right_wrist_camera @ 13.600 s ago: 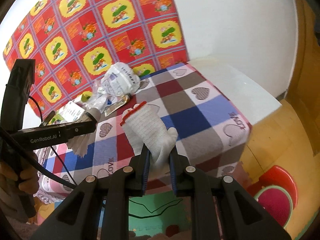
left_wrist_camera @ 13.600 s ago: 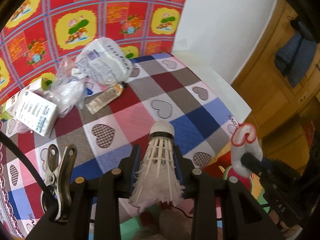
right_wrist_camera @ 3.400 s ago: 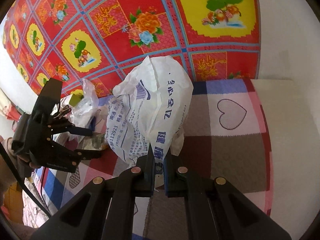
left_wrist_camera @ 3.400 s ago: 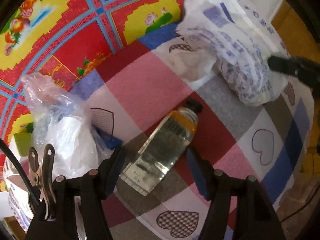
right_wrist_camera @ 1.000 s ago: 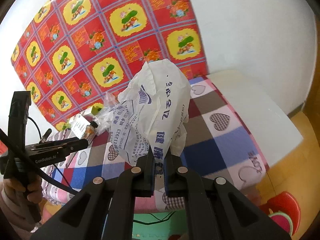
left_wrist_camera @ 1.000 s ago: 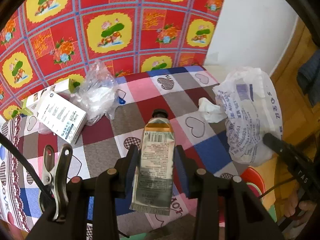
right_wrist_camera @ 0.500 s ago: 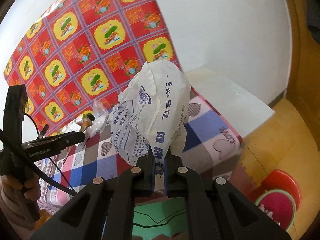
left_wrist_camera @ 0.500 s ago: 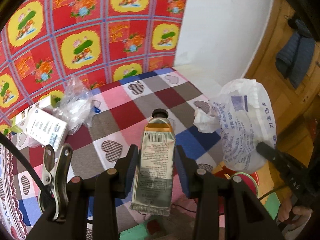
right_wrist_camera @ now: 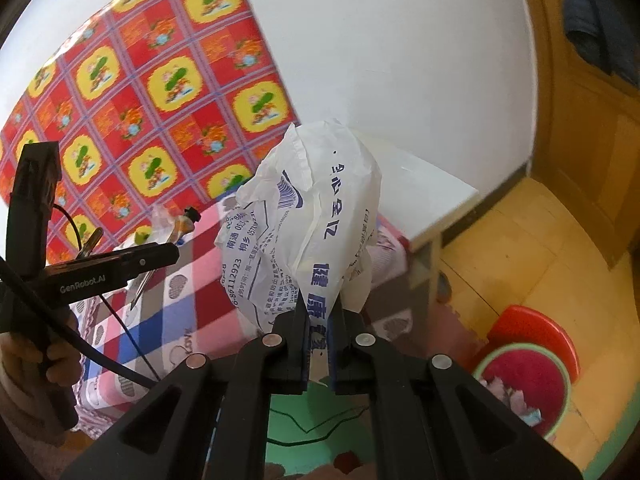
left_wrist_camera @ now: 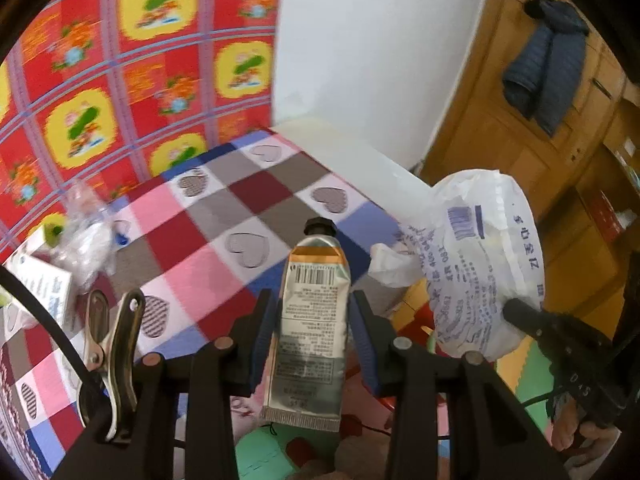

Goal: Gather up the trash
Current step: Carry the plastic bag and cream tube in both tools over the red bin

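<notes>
My left gripper (left_wrist_camera: 312,320) is shut on a silver cream tube (left_wrist_camera: 310,320) with a black cap and orange band, held in the air past the table's front edge. My right gripper (right_wrist_camera: 318,320) is shut on a crumpled white plastic bag with blue print (right_wrist_camera: 308,224), also held off the table; the bag shows in the left wrist view (left_wrist_camera: 476,264) to the right of the tube. The tube's cap shows in the right wrist view (right_wrist_camera: 188,220) at the left gripper's tip. A red bin with a green rim (right_wrist_camera: 524,380) stands on the floor at lower right, with scraps inside.
The table has a checked heart cloth (left_wrist_camera: 224,232). A clear plastic bag (left_wrist_camera: 86,236) and a white box (left_wrist_camera: 40,284) lie at its back left. A white ledge (right_wrist_camera: 432,192) adjoins the table. Wooden doors (left_wrist_camera: 540,128) with a hanging jacket stand right. Foam mats cover the floor.
Both grippers have pulled back and right, away from the table, carrying the tube and the bag. The red bin has come fully into the right wrist view.
</notes>
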`<state>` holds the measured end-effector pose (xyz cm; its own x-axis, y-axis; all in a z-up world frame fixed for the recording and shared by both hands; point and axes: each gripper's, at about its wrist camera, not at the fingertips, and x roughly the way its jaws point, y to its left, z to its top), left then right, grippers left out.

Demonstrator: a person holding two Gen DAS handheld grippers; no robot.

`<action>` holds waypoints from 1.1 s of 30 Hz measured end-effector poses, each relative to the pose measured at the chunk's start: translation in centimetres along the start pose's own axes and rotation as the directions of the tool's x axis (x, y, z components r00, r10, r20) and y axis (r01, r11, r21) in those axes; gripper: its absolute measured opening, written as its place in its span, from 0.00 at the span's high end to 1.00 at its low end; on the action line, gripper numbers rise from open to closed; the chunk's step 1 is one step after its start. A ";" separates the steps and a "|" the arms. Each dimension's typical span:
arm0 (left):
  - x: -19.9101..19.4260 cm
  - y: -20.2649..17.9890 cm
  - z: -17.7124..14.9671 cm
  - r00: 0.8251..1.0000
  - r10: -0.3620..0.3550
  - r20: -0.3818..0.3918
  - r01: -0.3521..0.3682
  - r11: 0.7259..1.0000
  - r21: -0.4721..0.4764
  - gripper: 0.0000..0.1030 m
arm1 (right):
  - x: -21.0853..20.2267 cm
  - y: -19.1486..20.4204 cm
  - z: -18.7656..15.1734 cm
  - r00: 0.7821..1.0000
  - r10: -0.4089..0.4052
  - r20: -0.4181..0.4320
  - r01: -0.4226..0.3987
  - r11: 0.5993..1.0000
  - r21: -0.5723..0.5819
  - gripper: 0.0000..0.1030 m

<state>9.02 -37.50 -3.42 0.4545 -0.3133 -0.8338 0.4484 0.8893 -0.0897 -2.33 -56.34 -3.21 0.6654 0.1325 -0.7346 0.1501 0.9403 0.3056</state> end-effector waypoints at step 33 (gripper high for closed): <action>9.2 -21.2 -1.0 0.957 -0.223 -0.186 0.263 0.936 0.232 0.62 | -5.9 -17.5 -7.4 0.962 -0.233 -0.143 0.260 0.940 0.219 0.93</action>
<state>2.93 -58.87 -9.74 0.1922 -0.4362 -0.8791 0.7183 0.6729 -0.1768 -14.32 -71.22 -8.73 0.5004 -0.0467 -0.8645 0.4748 0.8498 0.2290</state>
